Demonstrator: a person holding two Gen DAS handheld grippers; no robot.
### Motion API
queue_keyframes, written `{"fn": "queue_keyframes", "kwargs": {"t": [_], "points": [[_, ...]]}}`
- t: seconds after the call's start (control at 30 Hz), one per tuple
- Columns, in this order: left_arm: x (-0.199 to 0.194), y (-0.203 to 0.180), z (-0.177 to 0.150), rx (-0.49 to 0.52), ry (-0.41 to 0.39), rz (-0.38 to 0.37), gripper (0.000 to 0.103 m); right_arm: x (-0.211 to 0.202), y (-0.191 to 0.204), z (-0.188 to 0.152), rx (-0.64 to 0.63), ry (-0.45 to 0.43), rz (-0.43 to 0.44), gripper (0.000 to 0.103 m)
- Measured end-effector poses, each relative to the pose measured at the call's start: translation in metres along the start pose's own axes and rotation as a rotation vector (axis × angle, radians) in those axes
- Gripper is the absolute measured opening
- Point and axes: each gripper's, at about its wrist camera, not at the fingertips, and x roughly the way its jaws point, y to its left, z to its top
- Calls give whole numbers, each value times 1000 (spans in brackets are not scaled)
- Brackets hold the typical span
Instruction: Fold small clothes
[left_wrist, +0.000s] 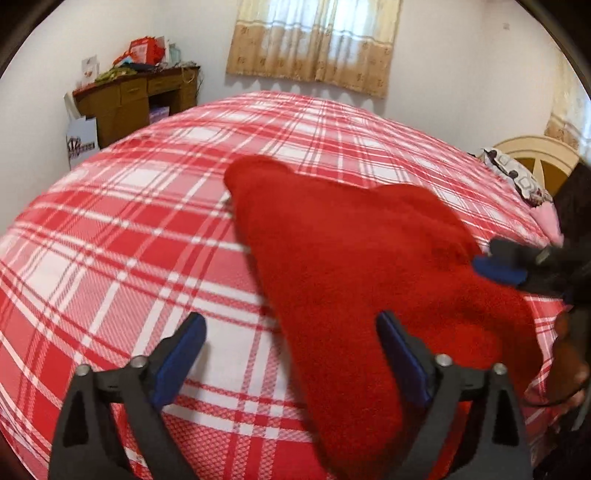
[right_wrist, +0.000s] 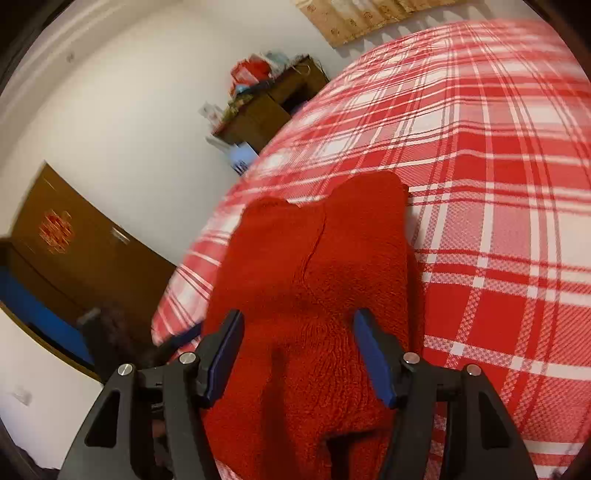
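Garment: a red fleecy piece of clothing (left_wrist: 354, 266) lies on the bed (left_wrist: 140, 229), which has a red and white checked cover.
Long axis: in the left wrist view it runs from the near right edge of the bed up toward the far middle; 2 rounded ends point away.
Left tool (left_wrist: 291, 350): jaws wide apart, gripping nothing; the garment's near edge lies under the right finger, bare cover under the left.
Right tool (right_wrist: 299, 354): jaws partly open, the garment lies between them, pads not pressing on it.
Left view only: the right tool (left_wrist: 506, 266) beside the garment's right edge, a curtained window (left_wrist: 314, 40), a patterned pillow (left_wrist: 517, 177), a headboard (left_wrist: 535, 155).
Right view only: a brown door (right_wrist: 74, 251), a seam down the garment's middle.
Both views: a cluttered wooden desk (left_wrist: 136, 96) by the wall.
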Motion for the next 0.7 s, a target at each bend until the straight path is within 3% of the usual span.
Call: {"fn": "queue_keyframes", "kwargs": {"t": [0.07,0.2,0.33,0.5,0.7], "points": [[3,3,-2,-18,5,-10,101,0,-2,-3,9,-9,-2,63],[-2,1,-11,-40,-9,0,103,-2,15,-18,-107,-44,-100,63],[-20,-4,-9,-52,2,24,103,-37,38,-30,-113,-113,-150,63],[-67,-19,0,1,-113,45,103,-90,86,-53,-268,-286,-348,73],[-111,-33,9,33,-213,45,103,-120,129,-67,-398,-382,-400,75]]}}
